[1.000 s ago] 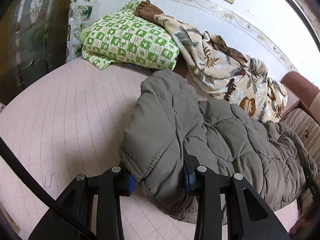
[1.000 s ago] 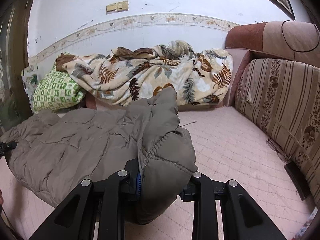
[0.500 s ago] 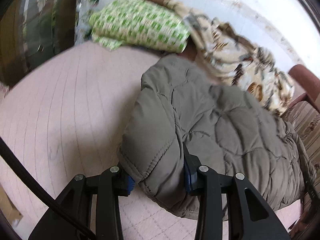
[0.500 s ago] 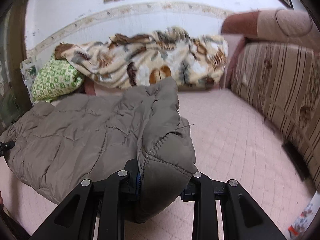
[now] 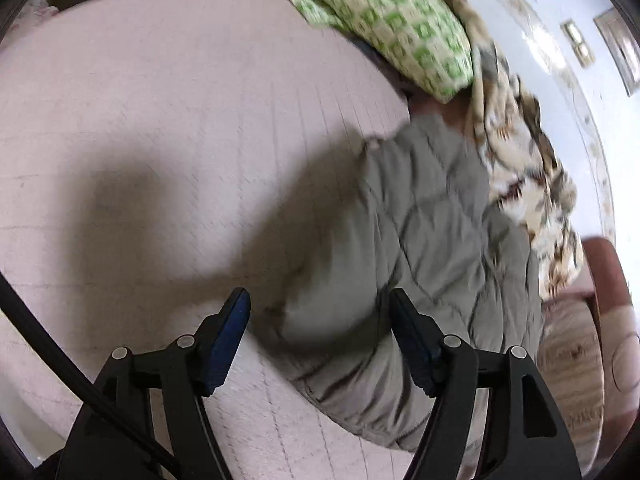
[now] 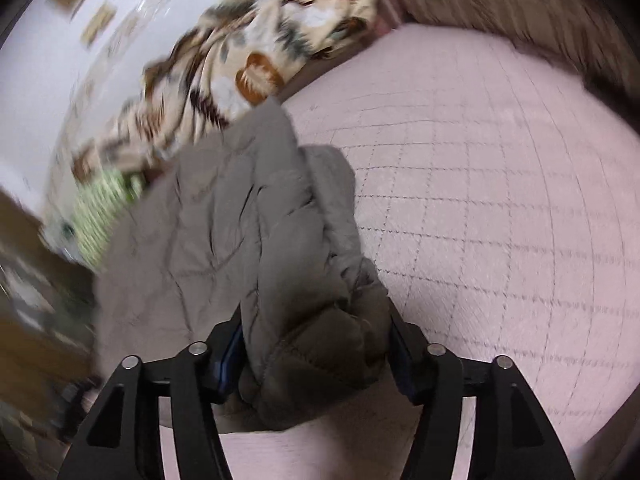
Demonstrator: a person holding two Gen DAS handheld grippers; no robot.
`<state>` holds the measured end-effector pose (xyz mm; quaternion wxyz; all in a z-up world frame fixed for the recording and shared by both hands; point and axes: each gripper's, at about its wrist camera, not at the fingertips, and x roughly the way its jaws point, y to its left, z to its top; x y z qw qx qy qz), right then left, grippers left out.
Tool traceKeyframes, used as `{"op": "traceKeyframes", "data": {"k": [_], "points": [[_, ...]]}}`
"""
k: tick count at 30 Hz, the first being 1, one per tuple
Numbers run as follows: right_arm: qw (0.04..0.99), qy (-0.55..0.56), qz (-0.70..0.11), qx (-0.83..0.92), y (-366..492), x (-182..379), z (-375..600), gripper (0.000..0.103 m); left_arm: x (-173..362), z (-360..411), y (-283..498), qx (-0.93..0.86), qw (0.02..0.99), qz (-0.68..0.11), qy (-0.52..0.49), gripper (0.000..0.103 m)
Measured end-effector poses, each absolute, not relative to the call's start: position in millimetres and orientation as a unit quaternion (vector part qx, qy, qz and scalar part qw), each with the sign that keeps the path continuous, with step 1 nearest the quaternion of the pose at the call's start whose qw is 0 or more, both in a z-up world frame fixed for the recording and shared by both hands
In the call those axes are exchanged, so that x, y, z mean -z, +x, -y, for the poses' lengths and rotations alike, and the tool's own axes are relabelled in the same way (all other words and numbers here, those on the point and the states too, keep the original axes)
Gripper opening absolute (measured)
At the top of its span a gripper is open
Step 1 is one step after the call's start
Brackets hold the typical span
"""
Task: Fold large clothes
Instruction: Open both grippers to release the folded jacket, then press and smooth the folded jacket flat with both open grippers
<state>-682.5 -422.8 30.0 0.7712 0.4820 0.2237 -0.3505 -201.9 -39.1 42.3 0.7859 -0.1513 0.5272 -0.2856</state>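
Left gripper [image 5: 320,320]: fingers spread wide, holding nothing; the quilted jacket [image 5: 420,248] bulges between them, apparently just let go so that the fold can settle. The jacket lies on the pink quilted mattress [image 5: 160,120], near the green checked pillow [image 5: 384,16] and the leaf-print blanket [image 5: 520,152].

Right gripper [image 6: 316,344]: fingers set apart around a thick bunch of jacket hem [image 6: 312,340]; both frames are blurred, so I cannot tell whether they pinch it. No containers are in view.
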Motion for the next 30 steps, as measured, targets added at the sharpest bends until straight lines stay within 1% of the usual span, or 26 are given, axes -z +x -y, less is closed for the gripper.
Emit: {"op": "traceKeyframes", "data": {"k": [4,6,8,11,14,16,18,21,25,28,30], "points": [[0.76,0.468,-0.18,0.413,-715.1,-49.9,415.9,0.068,-65.1,30.0,-205.4,0.253,0.833,-0.473,-0.139,0.071],[0.756,0.461,-0.144,0.443,-733.8,-60.8,413.2,0.068,-81.4,30.5,-213.6,0.228,0.868,-0.426,-0.118,0.071],[0.768,0.42,-0.125,0.468,-739.0,-77.7,410.4,0.068,-98.1,40.0,-227.3,0.233,0.891,-0.379,-0.088,0.071],[0.808,0.325,-0.143,0.47,-708.9,-99.6,392.7,0.068,-114.8,64.7,-257.5,0.264,0.91,-0.318,-0.032,0.071],[0.841,0.265,-0.175,0.438,-664.4,-103.5,371.8,0.068,-120.3,105.4,-304.0,0.317,0.911,-0.257,0.052,0.071],[0.867,0.216,-0.201,0.402,-625.8,-104.4,354.8,0.068,-116.6,130.4,-329.7,0.349,0.902,-0.235,0.094,0.071],[0.88,0.151,-0.223,0.392,-591.6,-103.9,335.8,0.068,-109.8,151.7,-347.3,0.378,0.89,-0.226,0.122,0.071],[0.884,0.122,-0.248,0.378,-561.2,-91.8,327.9,0.068,-93.4,173.0,-355.8,0.399,0.87,-0.252,0.144,0.071],[0.883,0.142,-0.265,0.361,-544.0,-76.2,331.1,0.068,-74.6,179.2,-349.1,0.398,0.858,-0.291,0.148,0.071],[0.875,0.155,-0.28,0.363,-536.0,-66.6,339.1,0.068,-63.3,175.2,-345.2,0.395,0.853,-0.306,0.149,0.076],[0.87,0.169,-0.29,0.36,-532.5,-59.5,344.4,0.069,-58.0,175.4,-346.1,0.394,0.851,-0.31,0.156,0.077]]}}
